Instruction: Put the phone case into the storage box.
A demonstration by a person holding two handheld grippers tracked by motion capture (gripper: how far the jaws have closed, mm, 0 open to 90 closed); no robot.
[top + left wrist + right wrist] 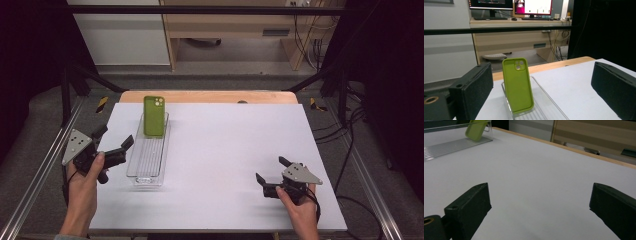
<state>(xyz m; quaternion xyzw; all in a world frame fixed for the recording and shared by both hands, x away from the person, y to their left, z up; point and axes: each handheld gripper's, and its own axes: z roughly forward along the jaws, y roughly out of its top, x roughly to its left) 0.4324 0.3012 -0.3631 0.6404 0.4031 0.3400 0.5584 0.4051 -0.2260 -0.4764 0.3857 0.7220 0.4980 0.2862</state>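
Note:
A lime-green phone case [154, 116] stands nearly upright at the far end of a clear ribbed plastic tray [146, 162] on the left part of the white table. My left gripper [116, 136] is held just left of the tray, open and holding nothing. In the left gripper view, the phone case [517, 85] stands in the tray [549, 106] between the wide-apart jaws and farther off. My right gripper [270, 168] hovers open near the table's front right, far from the tray. In the right gripper view, the phone case [476, 129] and tray [451, 146] appear at the upper left.
The white table top [225, 150] has a wooden strip [210, 96] along its far edge. Metal rails run along both sides. Beyond the table stand a wooden desk [524, 37] with monitors and some cables.

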